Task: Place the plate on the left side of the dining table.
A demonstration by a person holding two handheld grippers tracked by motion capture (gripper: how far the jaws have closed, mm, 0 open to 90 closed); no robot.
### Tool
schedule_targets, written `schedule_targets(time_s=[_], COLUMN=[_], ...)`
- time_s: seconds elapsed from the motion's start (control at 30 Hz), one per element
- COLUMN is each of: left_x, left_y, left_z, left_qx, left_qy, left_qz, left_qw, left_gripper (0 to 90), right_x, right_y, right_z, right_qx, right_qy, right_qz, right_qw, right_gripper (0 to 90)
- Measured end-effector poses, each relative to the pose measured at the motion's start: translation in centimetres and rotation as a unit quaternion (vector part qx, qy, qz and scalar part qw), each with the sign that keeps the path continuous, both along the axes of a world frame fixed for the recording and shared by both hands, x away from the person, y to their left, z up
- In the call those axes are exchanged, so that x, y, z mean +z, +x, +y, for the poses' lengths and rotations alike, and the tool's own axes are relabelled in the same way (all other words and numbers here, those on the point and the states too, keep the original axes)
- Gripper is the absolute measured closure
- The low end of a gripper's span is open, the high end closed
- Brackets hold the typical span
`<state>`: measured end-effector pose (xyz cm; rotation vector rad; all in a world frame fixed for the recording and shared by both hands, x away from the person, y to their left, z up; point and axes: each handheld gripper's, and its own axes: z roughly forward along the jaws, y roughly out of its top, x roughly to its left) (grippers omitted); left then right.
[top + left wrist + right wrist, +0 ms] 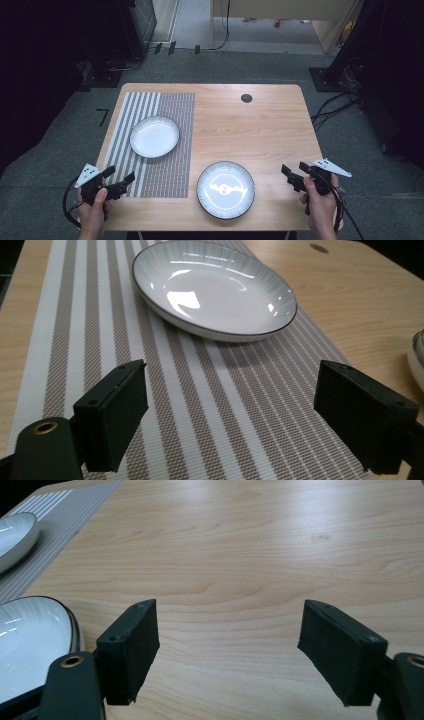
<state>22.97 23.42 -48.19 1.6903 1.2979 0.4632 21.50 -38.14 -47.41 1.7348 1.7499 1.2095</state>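
Meanwhile both plates, round with no long axis, lie upright: one plate (154,136) on the striped placemat (170,170), the other plate (225,189) on the tabletop (260,125); left hand-held gripper (121,180) and right hand-held gripper (294,174) gape empty.

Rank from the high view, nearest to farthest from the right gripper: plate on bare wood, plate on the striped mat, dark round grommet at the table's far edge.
From the right gripper:
1. Plate on bare wood, front centre, just beside it.
2. Dark round grommet, far edge.
3. Plate on the striped mat, left side.

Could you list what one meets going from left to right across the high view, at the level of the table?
left gripper → striped placemat → plate on the placemat → plate on the bare wood → right gripper
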Motion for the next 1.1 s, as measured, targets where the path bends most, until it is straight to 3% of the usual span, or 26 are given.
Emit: schedule_targets(time_s=[0.3, 0.5, 0.63, 0.8, 1.1], left_x=[-1.2, -1.5, -1.8, -2.1, -2.7], left_y=[-0.3, -0.4, -0.5, -0.7, -0.6], left_z=[1.6, 2.7, 3.3, 4.1, 3.6], left_qx=[0.013, 0.018, 0.022, 0.025, 0.015], left_qy=[0.033, 0.035, 0.049, 0.037, 0.057], left_qz=[0.022, 0.035, 0.041, 0.049, 0.065], left_qw=[0.9991, 0.9986, 0.9977, 0.9978, 0.9962], left_gripper=[14.0, 14.0, 14.0, 14.0, 14.0], right_x=[-1.4, -2.3, -2.9, -3.6, -4.6], right_y=[-1.0, -1.9, -2.6, -3.0, -2.9], right_z=[-2.0, -3.6, -4.5, -5.4, -4.7], right_qx=[-0.020, -0.037, -0.047, -0.059, -0.052], right_qy=[-0.006, -0.008, -0.005, -0.009, -0.047], right_qz=[0.008, 0.017, 0.026, 0.036, 0.052], right_qw=[0.9997, 0.9991, 0.9985, 0.9976, 0.9962], right_gripper=[23.8, 23.6, 23.7, 23.8, 23.7])
